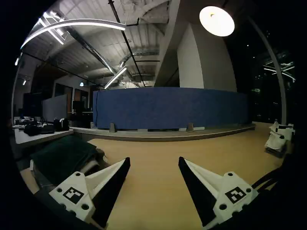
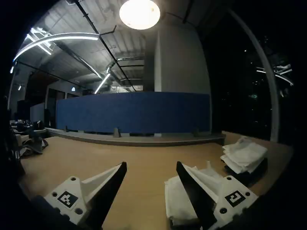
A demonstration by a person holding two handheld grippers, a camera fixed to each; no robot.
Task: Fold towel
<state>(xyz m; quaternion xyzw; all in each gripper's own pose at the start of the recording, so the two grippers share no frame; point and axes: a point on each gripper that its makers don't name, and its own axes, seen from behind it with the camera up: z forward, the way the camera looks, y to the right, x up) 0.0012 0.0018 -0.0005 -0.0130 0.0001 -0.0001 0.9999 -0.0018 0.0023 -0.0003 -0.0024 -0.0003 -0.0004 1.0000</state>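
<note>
A: Where does the camera on the left gripper (image 1: 153,168) sit?
B: Low down, close over the wooden table (image 1: 153,153). It looks flat across it, straight at the blue wall (image 1: 169,107).
A: And the one on the right gripper (image 2: 151,168)?
B: Just as low, and it faces the same way.
A: What do both see?
B: The table, the blue wall, and the round lamp (image 1: 217,21) up high.

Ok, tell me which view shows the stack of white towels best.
The right gripper view: the stack of white towels sits large and clear, folds visible. The left gripper view catches what looks like the same stack, small and dim at its far right edge.
</note>
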